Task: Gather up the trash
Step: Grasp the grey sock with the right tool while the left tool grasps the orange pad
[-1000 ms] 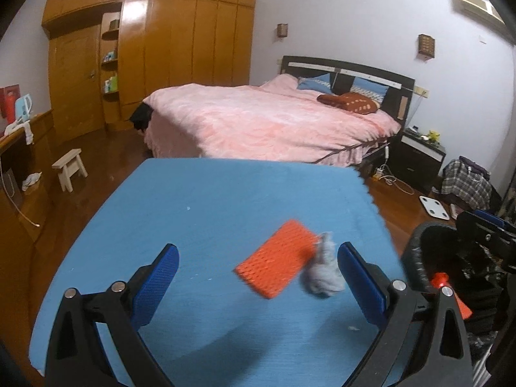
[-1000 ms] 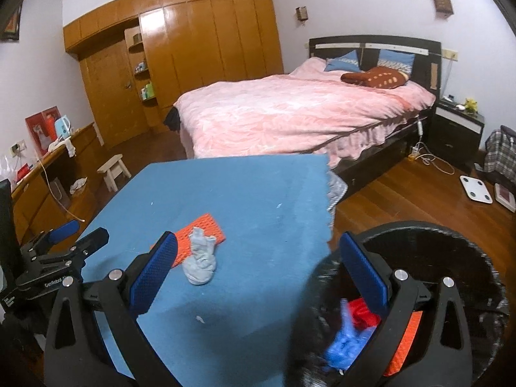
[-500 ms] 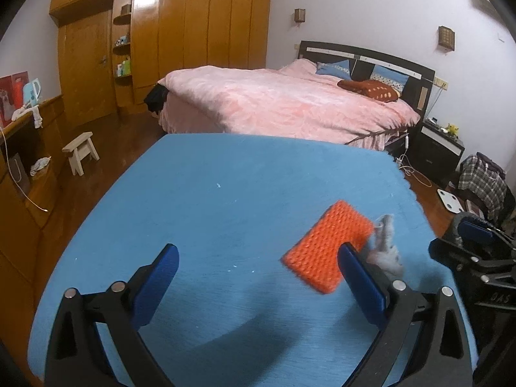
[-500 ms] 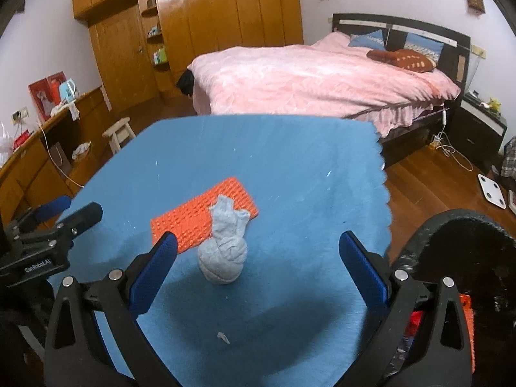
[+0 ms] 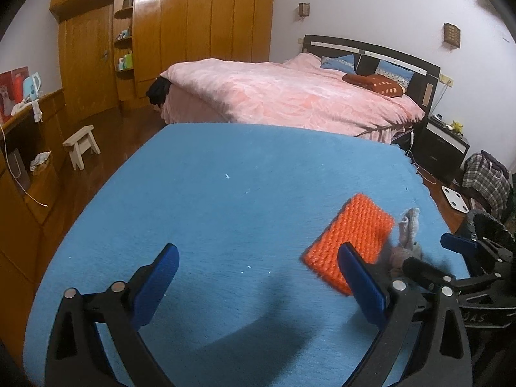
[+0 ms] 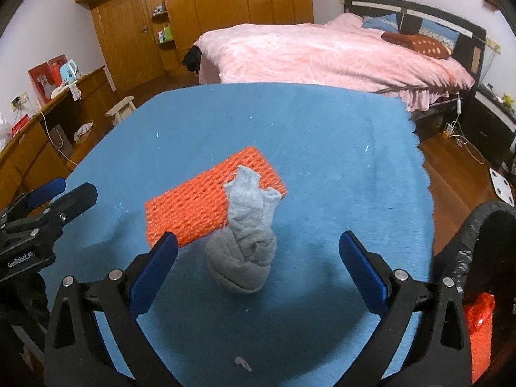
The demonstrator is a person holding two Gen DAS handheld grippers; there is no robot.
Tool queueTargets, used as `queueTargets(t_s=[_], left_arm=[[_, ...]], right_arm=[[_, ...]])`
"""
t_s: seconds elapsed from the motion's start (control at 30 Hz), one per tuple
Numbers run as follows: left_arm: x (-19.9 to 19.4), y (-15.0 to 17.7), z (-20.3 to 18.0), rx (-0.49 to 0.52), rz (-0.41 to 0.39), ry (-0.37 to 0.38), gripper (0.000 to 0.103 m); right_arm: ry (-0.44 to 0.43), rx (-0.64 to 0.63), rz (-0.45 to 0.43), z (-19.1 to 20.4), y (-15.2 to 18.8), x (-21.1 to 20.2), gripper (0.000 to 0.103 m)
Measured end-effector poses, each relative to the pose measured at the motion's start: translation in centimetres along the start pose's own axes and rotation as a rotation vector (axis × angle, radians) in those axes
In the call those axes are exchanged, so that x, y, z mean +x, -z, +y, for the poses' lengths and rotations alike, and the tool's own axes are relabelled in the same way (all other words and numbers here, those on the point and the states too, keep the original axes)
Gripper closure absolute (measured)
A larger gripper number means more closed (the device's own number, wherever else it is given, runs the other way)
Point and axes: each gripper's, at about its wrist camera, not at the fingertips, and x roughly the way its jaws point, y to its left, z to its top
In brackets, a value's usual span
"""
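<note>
One grey knotted rag [image 6: 242, 251] sat on the blue table cover [image 6: 322, 148], between the spread fingers of the right gripper [image 6: 258, 259] and not touched by either. Its thin end lay across the near edge of one orange mesh pad [image 6: 200, 203], which lay flat on the cover just behind it. That made two pieces of trash on the table (plus a tiny pale scrap [image 6: 243, 363] nearer the camera).

The right gripper stood wide open and held nothing. The left gripper [image 5: 258, 285] was also wide open and empty, over bare blue cover, with the pad [image 5: 351, 238] beside its right finger [image 5: 361, 287] and the rag [image 5: 407, 235] further right.

Only the right wrist view showed the rag's rolled, bulging end and the scrap clearly; it also caught one black-lined bin [image 6: 483, 245] at the table's right edge, with orange mesh [image 6: 480, 329] inside. The left wrist view hid the rag's lower part behind the tip of the other gripper [image 5: 461, 258], but showed more of the empty left half of the cover.

Beyond the table, both views showed one bed [image 6: 322, 51] with a pink quilt, a wooden wardrobe [image 6: 206, 9] and one small stool [image 5: 82, 145].
</note>
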Motion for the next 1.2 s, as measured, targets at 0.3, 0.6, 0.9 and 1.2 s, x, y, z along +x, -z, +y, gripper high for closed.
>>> queueTargets(t_s=[0.3,0.6,0.9,1.2], left_arm=[[0.5,0.5,0.6,-0.007,0.015,-0.001,0.006],[0.7,0.7,0.3,-0.008,0.026,0.006,0.006],[1.0,0.4,-1.2,-0.001,0.027,0.032,0.006],[3.1,-0.2,-4.6,0.029,0.045,0.085,0.006]], right_arm=[[-0.017,-0.015,0.041,0.3,0.4,1.3,0.019],[-0.062,-0.016,0.083,0.2,0.8,1.7,0.056],[-0.046,0.031,0.04,-1.6,0.5,-0.5,0.058],[0.004,0.103,0.018,-4.9,-0.1,-1.6,0.058]])
